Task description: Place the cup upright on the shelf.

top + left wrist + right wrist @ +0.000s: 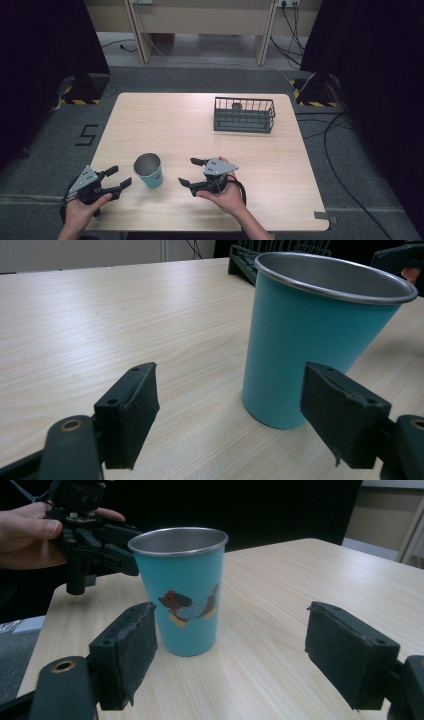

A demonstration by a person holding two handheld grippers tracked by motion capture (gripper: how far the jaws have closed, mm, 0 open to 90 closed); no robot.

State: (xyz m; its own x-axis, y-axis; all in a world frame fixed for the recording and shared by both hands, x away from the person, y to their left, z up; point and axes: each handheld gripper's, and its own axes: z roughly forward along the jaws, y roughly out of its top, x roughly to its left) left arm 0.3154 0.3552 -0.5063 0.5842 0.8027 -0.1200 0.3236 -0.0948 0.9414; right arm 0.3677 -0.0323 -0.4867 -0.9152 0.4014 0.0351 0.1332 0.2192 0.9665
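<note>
A turquoise metal cup (149, 170) with a silver rim stands upright on the wooden table (165, 120), near the front edge. My left gripper (120, 179) is just left of it, open, jaws pointing at the cup. My right gripper (191, 171) is just right of it, open too, jaws aimed left at the cup. In the left gripper view the cup (310, 335) stands ahead and to the right, beyond the gripper (240, 415). In the right gripper view the cup (182, 587) shows a cartoon print, standing ahead of the gripper (230, 652), left of centre; the left gripper (95, 535) is behind it.
A dark wire basket (244, 114) stands at the table's back right, with a small round object inside. Its corner shows as the basket (245, 262) in the left gripper view. Cables lie on the floor at the right. Bare tabletop stretches across the left and middle.
</note>
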